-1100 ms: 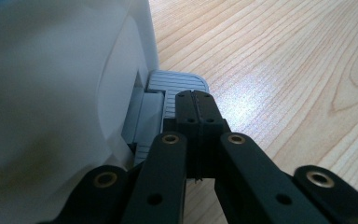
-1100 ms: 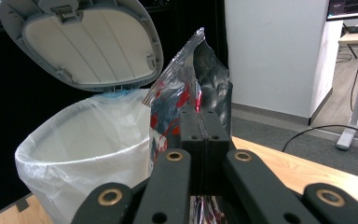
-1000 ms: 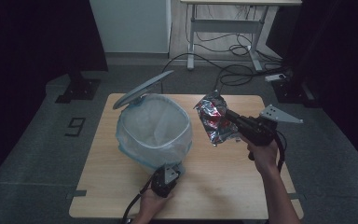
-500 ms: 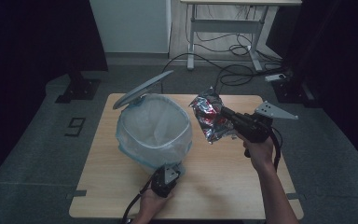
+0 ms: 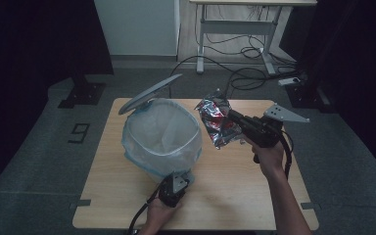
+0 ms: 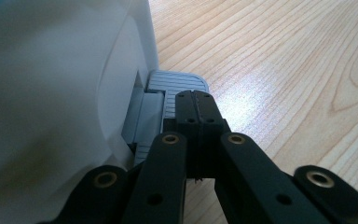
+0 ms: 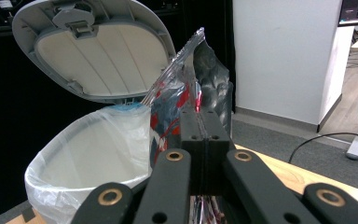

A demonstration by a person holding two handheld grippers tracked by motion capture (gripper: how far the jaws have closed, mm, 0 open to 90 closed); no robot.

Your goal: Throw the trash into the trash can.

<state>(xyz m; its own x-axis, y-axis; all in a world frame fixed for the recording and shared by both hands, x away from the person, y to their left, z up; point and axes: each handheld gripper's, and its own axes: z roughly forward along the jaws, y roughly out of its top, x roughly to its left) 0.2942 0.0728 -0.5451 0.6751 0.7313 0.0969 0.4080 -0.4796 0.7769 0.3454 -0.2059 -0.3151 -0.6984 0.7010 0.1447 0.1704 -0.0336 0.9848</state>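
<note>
- Your left hand-held gripper (image 5: 176, 184), jaws closed together, presses the grey pedal (image 6: 175, 86) of the bin (image 5: 161, 137) on the desk (image 5: 235, 191).
- Your right hand-held gripper (image 5: 236, 117) clamps the crumpled snack bag (image 5: 215, 120) just beside the bin's open lid (image 5: 149, 93).

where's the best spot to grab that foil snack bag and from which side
By a flattened edge, coming in from the side away from the bin, much as the right gripper grips the snack bag now. The crumpled foil is thin there, so shut jaws pinch it firmly while the bag's body hangs free toward the open bin.
</note>
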